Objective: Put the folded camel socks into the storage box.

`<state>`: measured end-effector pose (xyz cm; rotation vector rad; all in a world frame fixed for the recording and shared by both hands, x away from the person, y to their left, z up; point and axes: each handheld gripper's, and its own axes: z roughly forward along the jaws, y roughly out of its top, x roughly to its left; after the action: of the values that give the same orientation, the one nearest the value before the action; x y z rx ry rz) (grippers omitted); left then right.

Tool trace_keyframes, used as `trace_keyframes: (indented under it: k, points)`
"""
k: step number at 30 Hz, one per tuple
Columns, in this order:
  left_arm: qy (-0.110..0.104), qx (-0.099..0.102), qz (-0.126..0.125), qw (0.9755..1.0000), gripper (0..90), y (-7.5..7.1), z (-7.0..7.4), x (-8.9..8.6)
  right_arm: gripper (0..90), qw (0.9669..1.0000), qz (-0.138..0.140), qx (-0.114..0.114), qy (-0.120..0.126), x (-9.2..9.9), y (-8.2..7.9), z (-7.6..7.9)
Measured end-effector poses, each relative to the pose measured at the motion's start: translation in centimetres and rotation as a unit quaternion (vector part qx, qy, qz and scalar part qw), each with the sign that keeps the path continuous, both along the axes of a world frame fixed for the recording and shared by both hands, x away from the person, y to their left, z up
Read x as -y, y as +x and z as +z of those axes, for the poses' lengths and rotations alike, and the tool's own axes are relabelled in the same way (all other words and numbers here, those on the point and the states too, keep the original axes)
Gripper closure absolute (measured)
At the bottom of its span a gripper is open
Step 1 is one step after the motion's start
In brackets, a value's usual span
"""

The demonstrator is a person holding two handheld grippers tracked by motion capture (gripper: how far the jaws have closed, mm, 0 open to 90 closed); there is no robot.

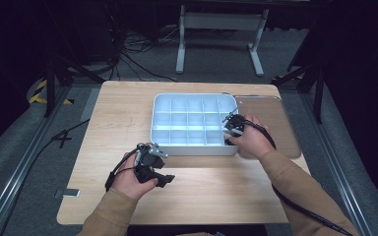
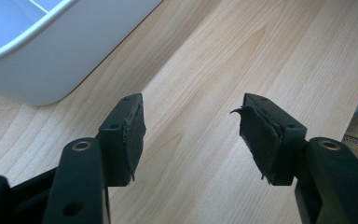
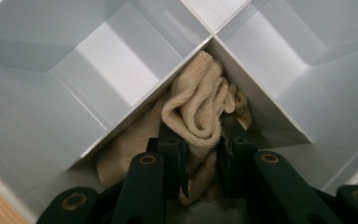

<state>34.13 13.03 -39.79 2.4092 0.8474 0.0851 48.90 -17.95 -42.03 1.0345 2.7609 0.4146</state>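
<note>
Beige cloth (image 3: 198, 109), white divided tray (image 1: 160, 133), pale wood-grain table (image 1: 202, 191), black grippers (image 1: 153, 169)

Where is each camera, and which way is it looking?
High view: above the person's side of the table, looking forward and down; forearms, hands and both claws show.
Left gripper view: on the left claw, open, facing bare wood beside the tray.
Right gripper view: on the right claw, pointing down into a compartment, shut on a beige cloth.
Shared: all three show the tray.

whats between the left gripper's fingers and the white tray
Only bare wooden table, as the left gripper view shows: the left gripper is open and empty, short of the white tray.
</note>
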Motion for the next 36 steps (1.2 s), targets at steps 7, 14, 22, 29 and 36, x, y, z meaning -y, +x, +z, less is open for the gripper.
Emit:
trace_keyframes:
  k: [7,14,22,29,36]
  points:
    - [-0.002,0.001,0.002,1.0,41.0,0.0,0.1,0.0,68.1,0.9999,0.002,-0.002,0.016,0.2,-0.1,0.2]
    - [0.001,-0.002,-0.002,1.0,41.0,0.1,0.1,0.1,59.7,0.9985,-0.002,0.014,0.053,0.9,-0.9,1.8]
    - [-0.002,-0.002,0.002,1.0,41.0,0.1,0.1,0.1,59.6,0.9927,0.008,0.046,0.111,1.8,-2.2,4.4]
    - [-0.002,0.001,0.005,1.0,41.1,0.0,0.1,-0.4,59.3,0.9845,0.034,0.071,0.157,2.5,-3.9,6.1]
    - [-0.002,-0.001,0.006,1.0,41.1,0.0,0.2,-0.3,57.9,0.974,0.057,0.091,0.2,3.6,-5.9,7.4]
